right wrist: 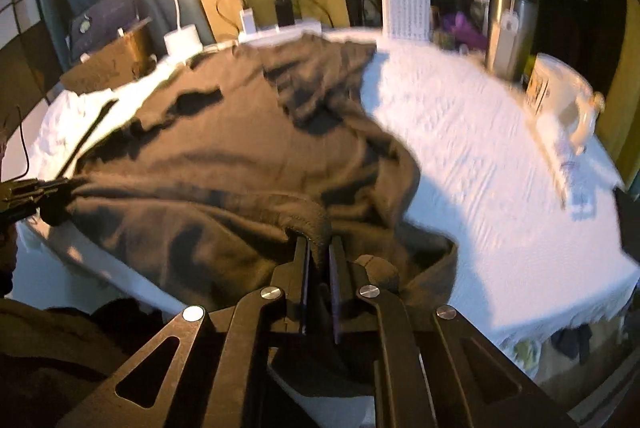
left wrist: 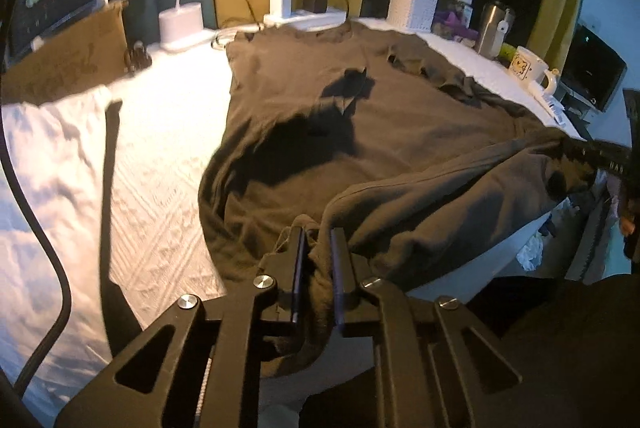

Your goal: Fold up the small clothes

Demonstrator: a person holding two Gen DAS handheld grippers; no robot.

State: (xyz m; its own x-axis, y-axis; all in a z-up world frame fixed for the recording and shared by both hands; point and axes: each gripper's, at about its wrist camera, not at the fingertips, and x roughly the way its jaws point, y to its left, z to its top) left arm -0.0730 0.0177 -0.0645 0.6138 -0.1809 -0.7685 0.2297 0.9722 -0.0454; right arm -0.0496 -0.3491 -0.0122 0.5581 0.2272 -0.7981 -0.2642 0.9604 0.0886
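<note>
Shirt [left wrist: 360, 116], dark olive-brown, is lying spread on a white textured table cover [left wrist: 160, 156], neckline at the far edge, hem toward the camera. Left gripper [left wrist: 318, 228] is clamping a bunched hem corner at 6 o'clock in the left wrist view, fabric pinched between both fingers. Right gripper [right wrist: 319, 242] is gripping the other hem corner the same way, at 6 o'clock in its own view; that frame is motion-blurred. Hem is lifting slightly between the two grippers. Lit desk lamp [left wrist: 180, 20] is standing at 11 o'clock, white basket [left wrist: 414, 6], steel flask [left wrist: 494, 28] and mug [left wrist: 528, 66] at 1 to 2 o'clock
</note>
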